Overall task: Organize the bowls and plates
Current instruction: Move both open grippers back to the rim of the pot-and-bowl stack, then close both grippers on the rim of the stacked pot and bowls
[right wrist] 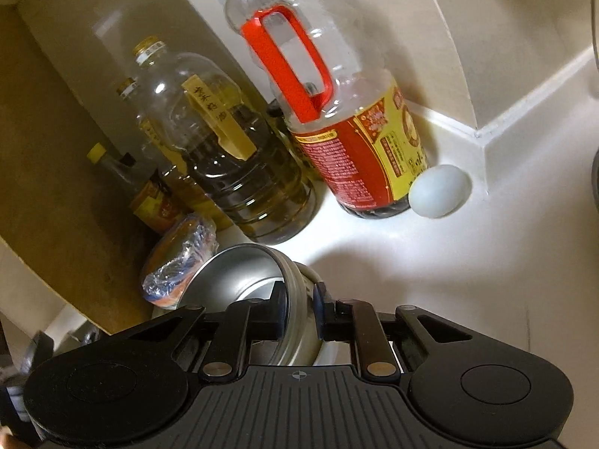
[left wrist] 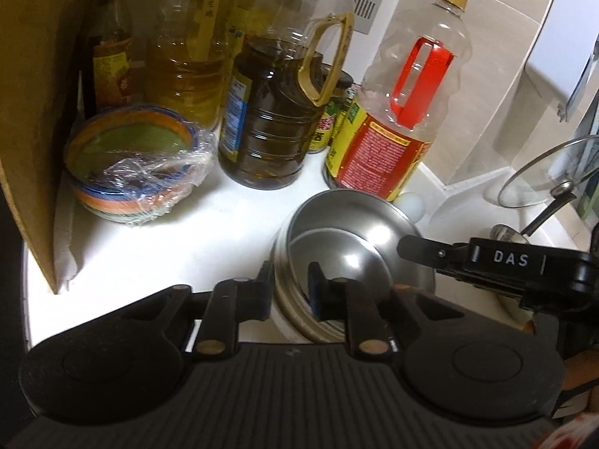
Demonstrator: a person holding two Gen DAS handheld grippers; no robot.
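Note:
A nested stack of steel bowls [left wrist: 348,239] sits tilted on the white counter [left wrist: 168,243], seemingly in a white dish that is mostly hidden. My left gripper [left wrist: 291,284] is shut on the stack's near rim, one finger outside the wall and one inside. From the right, my right gripper [left wrist: 406,249] grips the opposite rim. In the right wrist view the steel bowls [right wrist: 239,280] fill the lower middle, and my right gripper [right wrist: 300,299] clamps the layered rims between its fingers. A stack of coloured bowls [left wrist: 134,172] wrapped in plastic film stands at the back left, and shows again as the wrapped bowls [right wrist: 179,262].
Several oil and sauce bottles crowd the back, among them a dark oil jug [left wrist: 269,112] and a red-handled bottle [left wrist: 397,119]. A pale egg [right wrist: 440,191] lies beside that bottle. A cardboard panel [left wrist: 33,112] walls the left side. A glass lid [left wrist: 543,176] leans at the right.

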